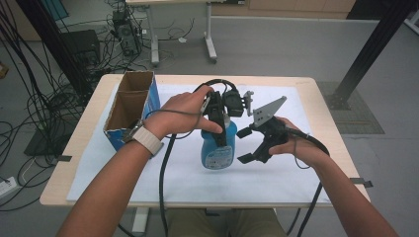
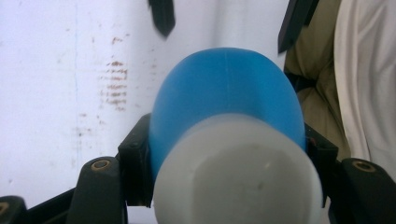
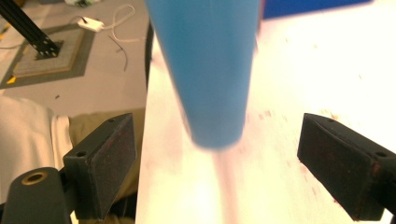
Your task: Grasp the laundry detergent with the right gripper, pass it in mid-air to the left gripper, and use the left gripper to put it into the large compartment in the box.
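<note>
1. Blue bottle (image 1: 218, 148) held above the white sheet (image 1: 276, 173) that covers the tabletop (image 1: 74, 148), near the middle, with its labelled body hanging low and tilted.
2. Clamped near its top by the left hand-held gripper (image 1: 221, 129), reaching in from the left of the high view with the left hand (image 1: 185, 114) wrapped around the body of the tool.
3. In the left gripper view: blue bottle (image 2: 226, 100) pinched between both black jaws, pads pressing on either side, white cap (image 2: 238, 172) nearest the lens.
4. Right hand-held gripper (image 1: 249, 145) just beside the bottle on its right, jaws spread wide and pointing toward it, gripped by the right hand (image 1: 296, 145), grey three-cornered plate on top.
5. In the right gripper view: blue bottle (image 3: 210, 70) blurred and set between the two pads, clear of both, with open space on each side; nothing gripped.
6. Open cardboard box (image 1: 131, 106) with blue sides standing at the left end of the tabletop, well apart from the bottle, two compartments visible from above.
7. Black cables trailing from both tools toward the near edge of the tabletop.
8. Rust-coloured smudges on the white sheet (image 2: 56, 93) in the left gripper view.
</note>
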Tool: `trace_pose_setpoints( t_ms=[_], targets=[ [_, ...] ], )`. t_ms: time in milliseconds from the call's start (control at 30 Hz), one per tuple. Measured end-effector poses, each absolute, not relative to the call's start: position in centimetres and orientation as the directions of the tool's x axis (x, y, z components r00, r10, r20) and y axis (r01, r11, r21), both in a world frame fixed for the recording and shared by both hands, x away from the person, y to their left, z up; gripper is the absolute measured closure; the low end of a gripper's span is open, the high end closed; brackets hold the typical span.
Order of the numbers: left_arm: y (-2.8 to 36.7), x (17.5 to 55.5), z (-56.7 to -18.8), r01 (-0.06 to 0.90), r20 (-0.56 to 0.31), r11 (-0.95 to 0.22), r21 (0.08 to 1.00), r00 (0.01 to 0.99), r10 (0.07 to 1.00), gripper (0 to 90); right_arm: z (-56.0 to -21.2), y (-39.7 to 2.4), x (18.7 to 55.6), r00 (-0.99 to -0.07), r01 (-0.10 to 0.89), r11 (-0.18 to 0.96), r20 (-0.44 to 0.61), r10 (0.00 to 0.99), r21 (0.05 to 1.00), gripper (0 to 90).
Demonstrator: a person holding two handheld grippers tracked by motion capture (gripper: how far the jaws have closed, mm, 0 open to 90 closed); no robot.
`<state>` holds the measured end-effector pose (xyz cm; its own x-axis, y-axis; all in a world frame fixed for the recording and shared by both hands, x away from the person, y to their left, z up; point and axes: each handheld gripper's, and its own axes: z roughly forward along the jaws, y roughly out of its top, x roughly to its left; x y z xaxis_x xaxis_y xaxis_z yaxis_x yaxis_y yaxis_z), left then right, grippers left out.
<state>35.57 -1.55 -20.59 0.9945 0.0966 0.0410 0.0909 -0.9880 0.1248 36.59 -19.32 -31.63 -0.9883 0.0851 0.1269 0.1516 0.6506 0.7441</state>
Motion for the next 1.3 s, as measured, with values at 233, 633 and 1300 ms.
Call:
trace_pose_setpoints(
  t_ms=[233, 633, 1300],
  targets=[
    [-0.8, 35.8, -20.3, 0.166, 0.049, -0.978, 0.125, 0.984, 0.173, 37.4, -31.1, -21.1, 37.0, -0.988, 0.155, 0.737, 0.085, 0.132, 0.658, 11.7],
    [0.5, 36.6, -19.5, 0.316, 0.079, -0.940, 0.129, 0.941, 0.328, 37.4, -29.6, -23.4, 37.7, -0.982, 0.171, 0.817, 0.032, 0.184, 0.550, 11.9],
    [1.2, 36.7, -16.7, 0.420, 0.114, -0.898, 0.130, 0.893, 0.435, 37.3, -28.8, -25.7, 38.6, -0.972, 0.212, 0.848, 0.015, 0.235, 0.487, 12.5]
  ],
)
